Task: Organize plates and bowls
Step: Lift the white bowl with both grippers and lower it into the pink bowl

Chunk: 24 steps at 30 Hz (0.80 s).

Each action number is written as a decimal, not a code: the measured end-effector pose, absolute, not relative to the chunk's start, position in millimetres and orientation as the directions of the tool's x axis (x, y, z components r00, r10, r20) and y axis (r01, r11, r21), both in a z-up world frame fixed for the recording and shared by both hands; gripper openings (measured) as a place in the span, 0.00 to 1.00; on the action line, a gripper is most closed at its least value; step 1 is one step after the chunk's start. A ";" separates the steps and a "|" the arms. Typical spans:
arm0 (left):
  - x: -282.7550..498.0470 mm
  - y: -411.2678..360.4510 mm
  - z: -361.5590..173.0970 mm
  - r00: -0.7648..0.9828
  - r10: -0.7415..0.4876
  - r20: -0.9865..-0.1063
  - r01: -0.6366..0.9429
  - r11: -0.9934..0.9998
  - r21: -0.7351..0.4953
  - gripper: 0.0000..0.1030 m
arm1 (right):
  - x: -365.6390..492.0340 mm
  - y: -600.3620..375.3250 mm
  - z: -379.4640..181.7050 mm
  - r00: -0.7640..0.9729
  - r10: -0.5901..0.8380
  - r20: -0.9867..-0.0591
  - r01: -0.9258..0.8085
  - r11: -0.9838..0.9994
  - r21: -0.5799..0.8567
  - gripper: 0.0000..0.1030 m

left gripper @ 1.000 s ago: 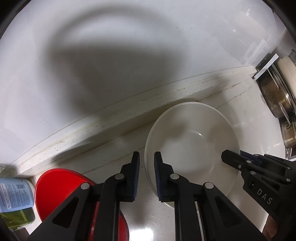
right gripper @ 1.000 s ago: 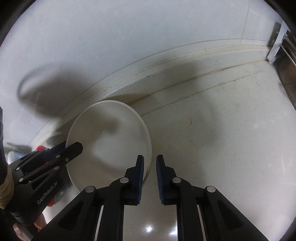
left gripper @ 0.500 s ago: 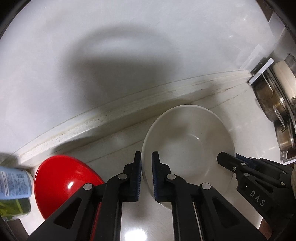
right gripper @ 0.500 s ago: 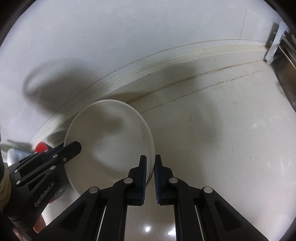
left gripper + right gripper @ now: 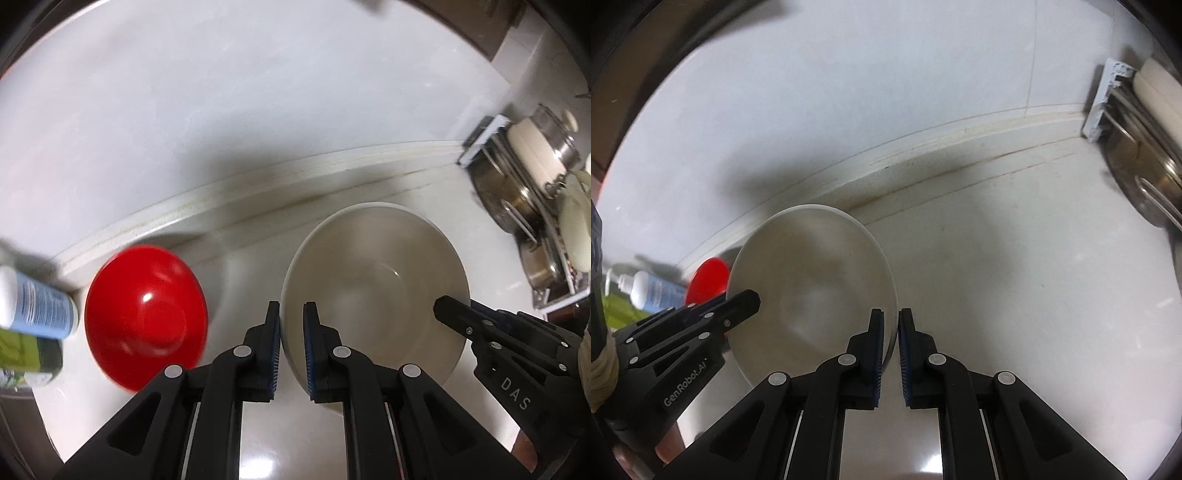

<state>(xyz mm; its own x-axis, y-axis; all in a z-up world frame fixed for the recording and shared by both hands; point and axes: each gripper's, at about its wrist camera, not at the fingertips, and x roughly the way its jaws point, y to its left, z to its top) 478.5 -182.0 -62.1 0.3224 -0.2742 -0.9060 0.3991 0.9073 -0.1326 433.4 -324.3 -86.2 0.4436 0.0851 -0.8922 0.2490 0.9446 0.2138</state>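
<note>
A: Nearest the lens, the left hand-held gripper [image 5: 291, 325] is clenched on the near-left rim of the white bowl [image 5: 373, 280], one pad inside the wall and one outside. Why two grips?

B: The right hand-held gripper [image 5: 891, 332] pinches the opposite rim the same way — a wide, smooth bowl held at one edge would probably tip or slip, so each side carries half.

A: Where does the bowl sit now?

B: Between the two grippers, over the pale tabletop [image 5: 1015, 266]. It looks raised off the surface, though the pictures do not show the gap plainly. Its mouth faces up, tilted slightly toward the cameras; being round, it has no long axis, only the line running rim to rim between the two grips.

A: And beyond it?

B: A red bowl [image 5: 146, 314] lies just left of it on the tabletop, mouth up, with a blue-labelled bottle [image 5: 37, 306] lying past that. Farther right, steel pots [image 5: 517, 199] stand in a rack by the wall — a likely place for stacking, judging by the task.
</note>
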 end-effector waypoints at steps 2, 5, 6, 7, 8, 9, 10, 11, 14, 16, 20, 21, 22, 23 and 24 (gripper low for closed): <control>468.2 -180.8 -55.3 0.324 -0.290 -0.900 0.400 0.904 -0.147 0.12 | 422.0 -320.5 -83.6 0.453 0.082 -0.888 0.247 0.945 0.213 0.09; 449.5 -178.9 -45.1 0.330 -0.314 -0.890 0.408 0.898 -0.165 0.12 | 402.5 -325.6 -74.5 0.467 0.079 -0.881 0.247 0.945 0.215 0.09; 441.9 -178.9 -42.2 0.332 -0.319 -0.887 0.412 0.896 -0.168 0.12 | 395.5 -325.9 -71.5 0.473 0.078 -0.878 0.246 0.945 0.216 0.09; 435.2 -179.2 -40.1 0.334 -0.325 -0.885 0.416 0.893 -0.171 0.12 | 390.2 -326.2 -68.8 0.477 0.075 -0.876 0.248 0.944 0.216 0.09; 429.3 -179.1 -38.7 0.334 -0.331 -0.883 0.421 0.890 -0.174 0.12 | 384.9 -326.4 -65.6 0.484 0.069 -0.872 0.248 0.945 0.212 0.09; 422.3 -179.7 -37.1 0.332 -0.335 -0.882 0.423 0.888 -0.178 0.13 | 382.9 -323.3 -63.9 0.489 0.062 -0.870 0.250 0.946 0.207 0.09; 417.8 -180.5 -36.7 0.331 -0.338 -0.881 0.426 0.887 -0.180 0.13 | 376.6 -323.0 -60.6 0.496 0.051 -0.867 0.251 0.947 0.199 0.09; 412.4 -180.4 -36.5 0.330 -0.343 -0.880 0.429 0.885 -0.184 0.13 | 370.3 -322.8 -57.5 0.503 0.042 -0.863 0.250 0.949 0.192 0.09; 397.6 -182.0 -35.5 0.323 -0.357 -0.877 0.439 0.877 -0.196 0.13 | 354.3 -323.3 -49.8 0.517 0.020 -0.856 0.250 0.953 0.174 0.10; 387.4 -182.3 -33.9 0.315 -0.371 -0.873 0.449 0.869 -0.208 0.13 | 343.0 -324.7 -45.6 0.525 0.013 -0.851 0.253 0.952 0.170 0.10; 367.1 -183.5 -30.9 0.308 -0.386 -0.870 0.468 0.857 -0.215 0.15 | 318.3 -324.6 -39.5 0.535 -0.002 -0.845 0.256 0.953 0.160 0.10; 360.0 -184.6 -29.5 0.307 -0.389 -0.868 0.475 0.853 -0.215 0.16 | 313.0 -325.0 -39.1 0.535 -0.004 -0.845 0.258 0.953 0.158 0.10; 355.5 -184.9 -29.1 0.308 -0.392 -0.867 0.480 0.851 -0.215 0.16 | 306.5 -324.9 -38.1 0.538 -0.006 -0.843 0.263 0.951 0.161 0.10; 350.3 -185.4 -28.3 0.310 -0.394 -0.865 0.484 0.849 -0.214 0.16 | 301.1 -324.0 -37.4 0.537 -0.009 -0.843 0.262 0.952 0.157 0.10; 344.4 -186.1 -27.7 0.314 -0.393 -0.864 0.492 0.846 -0.207 0.16 | 294.4 -324.2 -37.6 0.535 -0.011 -0.845 0.264 0.952 0.154 0.10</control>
<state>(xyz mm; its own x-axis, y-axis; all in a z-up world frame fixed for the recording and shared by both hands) 344.4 -186.1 -27.7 0.3139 -0.3933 -0.8642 0.4916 0.8460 -0.2065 294.4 -324.2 -37.6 0.5349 -0.0115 -0.8449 0.2644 0.9520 0.1545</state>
